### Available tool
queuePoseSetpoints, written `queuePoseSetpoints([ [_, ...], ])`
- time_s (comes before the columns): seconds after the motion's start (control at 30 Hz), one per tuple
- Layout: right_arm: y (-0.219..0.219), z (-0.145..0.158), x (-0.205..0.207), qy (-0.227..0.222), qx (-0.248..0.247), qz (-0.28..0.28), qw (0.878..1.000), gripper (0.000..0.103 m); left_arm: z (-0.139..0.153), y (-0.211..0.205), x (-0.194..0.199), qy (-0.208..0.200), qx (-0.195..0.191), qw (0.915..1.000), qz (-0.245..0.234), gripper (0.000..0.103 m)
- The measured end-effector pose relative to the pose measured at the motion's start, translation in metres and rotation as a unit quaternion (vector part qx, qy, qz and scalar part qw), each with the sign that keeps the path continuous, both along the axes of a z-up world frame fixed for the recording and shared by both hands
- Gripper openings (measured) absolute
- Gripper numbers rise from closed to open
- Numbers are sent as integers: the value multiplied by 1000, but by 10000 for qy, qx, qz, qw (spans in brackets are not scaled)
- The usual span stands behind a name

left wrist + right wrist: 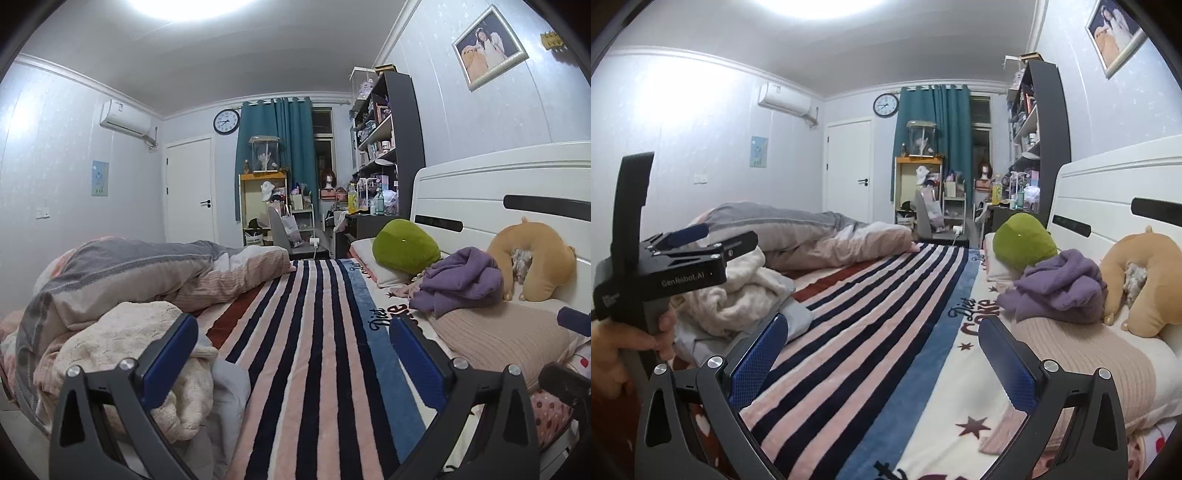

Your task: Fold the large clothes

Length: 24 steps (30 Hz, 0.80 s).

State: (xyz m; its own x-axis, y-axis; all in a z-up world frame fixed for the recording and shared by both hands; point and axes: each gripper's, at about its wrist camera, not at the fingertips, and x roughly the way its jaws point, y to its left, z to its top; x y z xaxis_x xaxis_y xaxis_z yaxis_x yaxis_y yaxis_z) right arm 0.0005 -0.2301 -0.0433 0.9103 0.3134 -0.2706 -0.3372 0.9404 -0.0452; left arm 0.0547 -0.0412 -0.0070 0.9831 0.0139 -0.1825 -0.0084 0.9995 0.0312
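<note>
A crumpled purple garment (458, 282) lies near the head of the bed, on a pink knit piece (495, 336); it also shows in the right wrist view (1060, 286). A cream fleece garment (133, 339) lies heaped at the left (738, 291). My left gripper (293, 332) is open and empty above the striped blanket (314, 350). My right gripper (882, 339) is open and empty over the same blanket (871, 332). The left gripper (701, 236) shows at the left of the right wrist view, held by a hand.
A grey and pink duvet (147, 273) is bunched at the far left. A green cushion (404, 245) and a tan neck-pillow toy (535, 258) lie by the white headboard (498, 192). Cluttered shelves and a desk (369, 177) stand beyond the bed.
</note>
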Motion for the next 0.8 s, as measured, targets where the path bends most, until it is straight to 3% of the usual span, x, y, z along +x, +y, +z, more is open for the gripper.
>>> queuePoseSetpoints([
  [0.8, -1, -7, 2, 224, 222, 61, 9995, 103, -4, 11, -8, -52, 119, 9999, 113, 102],
])
